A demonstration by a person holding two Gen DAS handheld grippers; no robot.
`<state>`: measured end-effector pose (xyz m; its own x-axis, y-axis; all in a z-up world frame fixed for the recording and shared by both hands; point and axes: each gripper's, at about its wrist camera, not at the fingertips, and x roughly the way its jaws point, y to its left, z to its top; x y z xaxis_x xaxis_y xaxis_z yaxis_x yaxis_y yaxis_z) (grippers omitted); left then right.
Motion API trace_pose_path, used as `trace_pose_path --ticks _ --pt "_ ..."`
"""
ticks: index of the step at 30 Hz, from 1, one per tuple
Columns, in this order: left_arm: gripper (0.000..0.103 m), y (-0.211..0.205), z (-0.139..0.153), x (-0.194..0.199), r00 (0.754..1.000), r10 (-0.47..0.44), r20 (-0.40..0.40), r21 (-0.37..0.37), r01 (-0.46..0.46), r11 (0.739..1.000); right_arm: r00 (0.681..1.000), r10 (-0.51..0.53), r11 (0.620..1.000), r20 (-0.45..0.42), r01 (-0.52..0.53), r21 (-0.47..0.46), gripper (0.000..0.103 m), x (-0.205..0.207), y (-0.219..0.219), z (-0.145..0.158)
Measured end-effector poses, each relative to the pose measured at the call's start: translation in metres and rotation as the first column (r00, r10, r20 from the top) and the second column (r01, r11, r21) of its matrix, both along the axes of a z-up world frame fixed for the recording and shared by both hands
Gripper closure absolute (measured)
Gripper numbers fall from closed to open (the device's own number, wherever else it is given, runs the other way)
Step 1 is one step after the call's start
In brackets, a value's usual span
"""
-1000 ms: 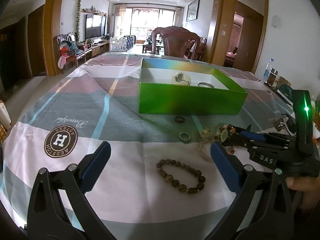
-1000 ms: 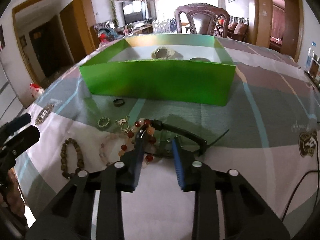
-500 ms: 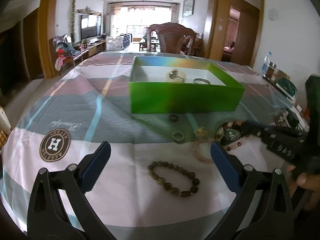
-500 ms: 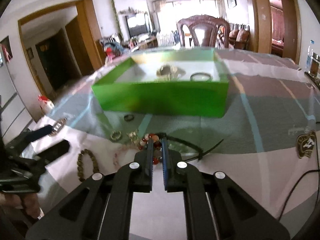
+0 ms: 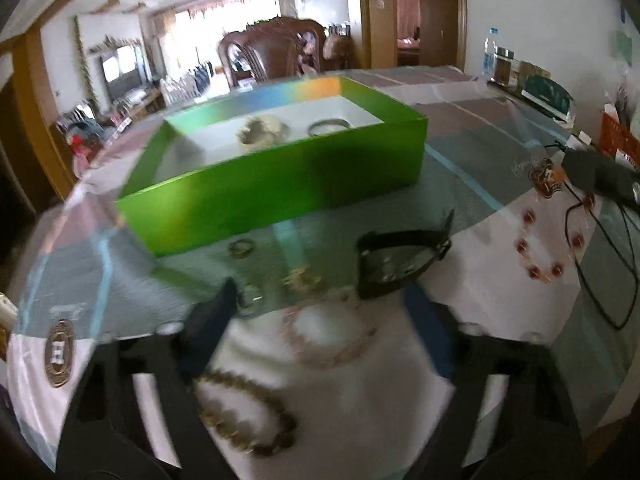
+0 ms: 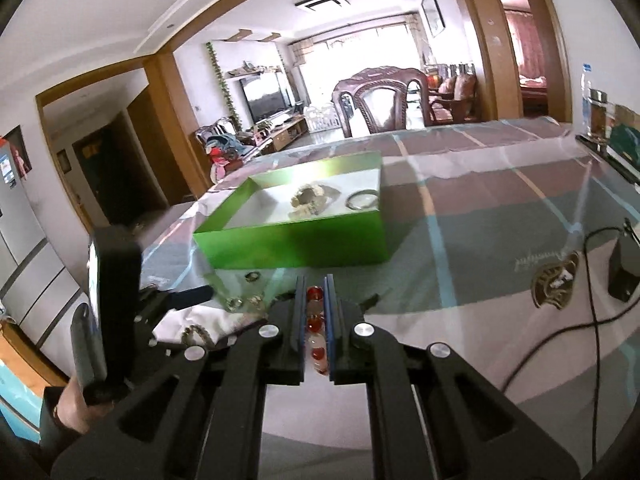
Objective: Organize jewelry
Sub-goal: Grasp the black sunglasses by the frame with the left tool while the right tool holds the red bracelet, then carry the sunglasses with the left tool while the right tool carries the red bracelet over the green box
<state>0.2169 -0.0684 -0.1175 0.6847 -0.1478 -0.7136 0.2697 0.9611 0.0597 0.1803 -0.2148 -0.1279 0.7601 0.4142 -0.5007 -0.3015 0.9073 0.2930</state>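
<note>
right gripper (image 6: 313, 322) now clamped on the red-and-clear bead bracelet (image 6: 314, 326) and lifted off the counter (image 6: 460, 248); 1 s ago its fingers were apart around it on the cloth. in left wrist view the bracelet (image 5: 550, 248) hangs free at right. means pick done, next is prob carry to the shiny green cardboard box (image 6: 296, 240).

left gripper (image 5: 320, 320) fingers were wide, now closing over the pale pink bead bracelet (image 5: 328, 340), no contact yet.

counts: box holds 2 (pale beaded piece, metal bangle). on counter: 1 brown bead bracelet (image 5: 248, 416), 1 pink, 1 black strap watch (image 5: 400, 256), 2 small rings, 1 gold charm (blurry).
</note>
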Motion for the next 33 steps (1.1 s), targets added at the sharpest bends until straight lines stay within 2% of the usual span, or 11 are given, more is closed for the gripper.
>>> trace_pose_path --ticks 5,6,8,9,12,16,20,24,28,33 --pt "0.067 -0.009 -0.007 0.025 0.997 -0.001 -0.072 -0.026 -0.001 1.000 1.000 -0.016 1.000 -0.022 0.016 0.008 0.095 -0.001 -0.012 -0.007" --pt "0.070 -0.010 -0.011 0.031 0.995 0.005 -0.102 -0.025 -0.008 1.000 1.000 -0.017 1.000 -0.019 0.018 0.010 0.095 -0.002 -0.013 -0.006" --pt "0.090 -0.011 -0.017 0.037 0.992 0.000 -0.129 -0.041 -0.005 0.999 1.000 -0.020 1.000 -0.015 0.020 0.014 0.095 -0.003 -0.016 -0.005" --pt "0.093 -0.008 -0.018 0.037 0.991 0.000 -0.134 -0.064 -0.009 0.998 1.000 -0.020 1.000 -0.013 0.020 0.016 0.095 -0.003 -0.018 -0.004" --pt "0.095 -0.001 -0.013 0.030 0.996 0.014 -0.088 -0.112 -0.024 0.993 1.000 -0.018 1.000 -0.008 0.018 0.016 0.095 -0.007 -0.019 -0.004" --pt "0.095 0.017 0.020 0.000 0.999 0.018 0.033 -0.199 -0.011 0.980 1.000 -0.009 1.000 -0.002 0.009 0.023 0.095 -0.012 -0.018 -0.002" --pt "0.095 0.042 0.055 -0.041 0.989 0.049 0.137 -0.221 -0.018 0.975 1.000 0.012 1.000 0.019 -0.012 0.019 0.095 -0.017 -0.008 0.005" --pt "0.095 0.073 0.072 -0.075 0.974 0.114 0.195 -0.224 -0.069 0.972 0.998 0.034 0.999 0.044 -0.035 0.012 0.095 -0.023 0.004 0.011" --pt "0.095 0.096 0.068 -0.092 0.969 0.158 0.189 -0.223 -0.115 0.968 0.997 0.053 0.999 0.055 -0.053 -0.002 0.095 -0.027 0.015 0.014" --pt "0.095 0.112 0.062 -0.095 0.969 0.183 0.165 -0.228 -0.143 0.963 0.996 0.062 0.998 0.060 -0.061 -0.013 0.095 -0.031 0.024 0.017"
